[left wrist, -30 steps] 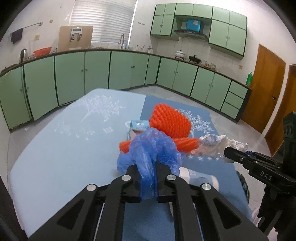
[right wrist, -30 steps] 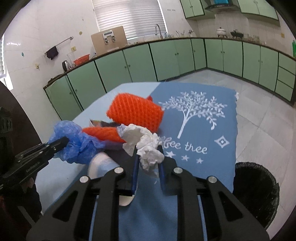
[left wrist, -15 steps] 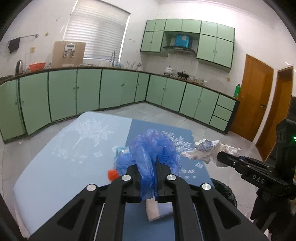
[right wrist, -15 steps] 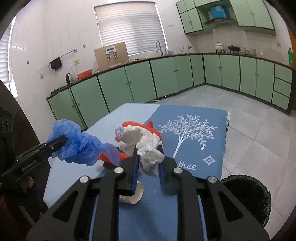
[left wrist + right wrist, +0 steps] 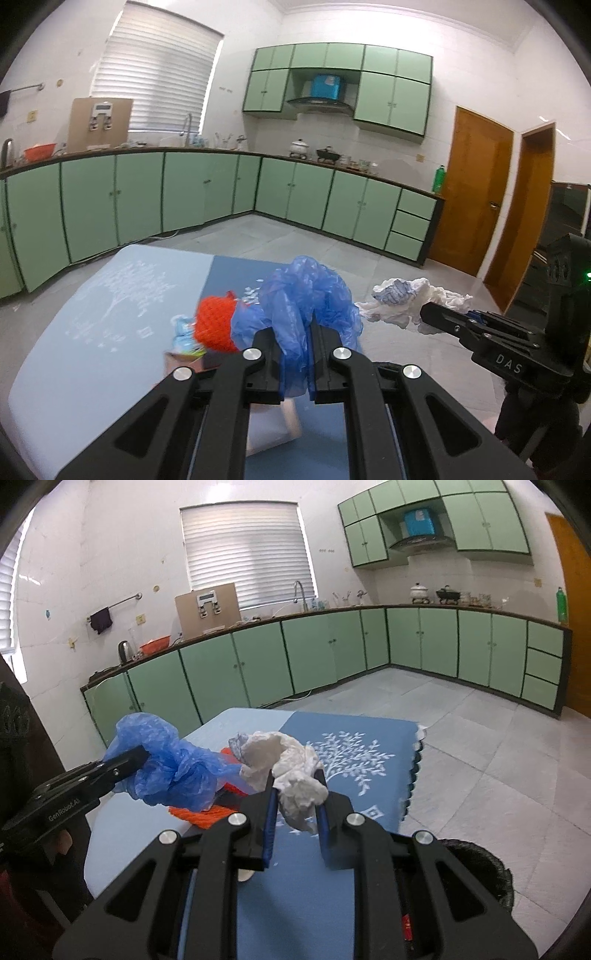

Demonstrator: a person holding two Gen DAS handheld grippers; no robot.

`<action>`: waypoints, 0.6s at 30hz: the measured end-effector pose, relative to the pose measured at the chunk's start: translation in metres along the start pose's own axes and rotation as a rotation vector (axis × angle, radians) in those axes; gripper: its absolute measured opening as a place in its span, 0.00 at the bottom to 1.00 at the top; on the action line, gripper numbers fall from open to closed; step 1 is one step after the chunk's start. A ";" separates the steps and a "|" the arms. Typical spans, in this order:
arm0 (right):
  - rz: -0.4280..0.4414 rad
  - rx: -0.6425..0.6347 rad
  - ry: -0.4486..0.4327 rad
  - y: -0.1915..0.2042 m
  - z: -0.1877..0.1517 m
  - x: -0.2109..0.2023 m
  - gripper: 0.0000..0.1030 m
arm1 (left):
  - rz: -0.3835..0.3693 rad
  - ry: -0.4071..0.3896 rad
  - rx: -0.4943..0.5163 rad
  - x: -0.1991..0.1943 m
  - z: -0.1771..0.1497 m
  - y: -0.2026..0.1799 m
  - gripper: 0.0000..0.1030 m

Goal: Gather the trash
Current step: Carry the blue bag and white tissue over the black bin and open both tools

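My left gripper (image 5: pixel 293 332) is shut on a crumpled blue plastic bag (image 5: pixel 306 295) and holds it above the table; the bag also shows in the right wrist view (image 5: pixel 166 760). My right gripper (image 5: pixel 295 779) is shut on a wad of white tissue (image 5: pixel 288 764), also held above the table; the tissue shows in the left wrist view (image 5: pixel 402 295). Orange foam netting (image 5: pixel 214 323) lies on the table below, partly hidden by the bag. A black trash bin (image 5: pixel 480 871) stands on the floor at the table's right front corner.
The table has a blue cloth (image 5: pixel 354 746) with a white tree print. A small blue carton (image 5: pixel 183 332) and a white cup (image 5: pixel 269 424) lie on it. Green cabinets (image 5: pixel 207 188) line the walls. Wooden doors (image 5: pixel 476 206) stand at the right.
Both grippers have risen higher above the table with the blue bag and the tissue still held. The orange netting stays on the table, now lower in view.
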State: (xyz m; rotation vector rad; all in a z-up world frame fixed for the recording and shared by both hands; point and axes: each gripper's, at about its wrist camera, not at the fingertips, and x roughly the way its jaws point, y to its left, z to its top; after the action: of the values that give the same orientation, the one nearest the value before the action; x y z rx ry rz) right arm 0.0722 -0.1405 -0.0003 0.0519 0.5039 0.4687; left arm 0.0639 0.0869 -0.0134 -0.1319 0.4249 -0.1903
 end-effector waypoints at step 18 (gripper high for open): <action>-0.260 0.109 -0.025 -0.106 -0.031 -0.061 0.17 | -0.173 0.067 0.093 0.060 -0.011 -0.090 0.08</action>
State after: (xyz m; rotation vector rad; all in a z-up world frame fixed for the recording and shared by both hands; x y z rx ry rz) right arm 0.0545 -0.2645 -0.0166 0.0955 0.5038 0.1854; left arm 0.0987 -0.0147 -0.0324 -0.0708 0.4708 -0.3850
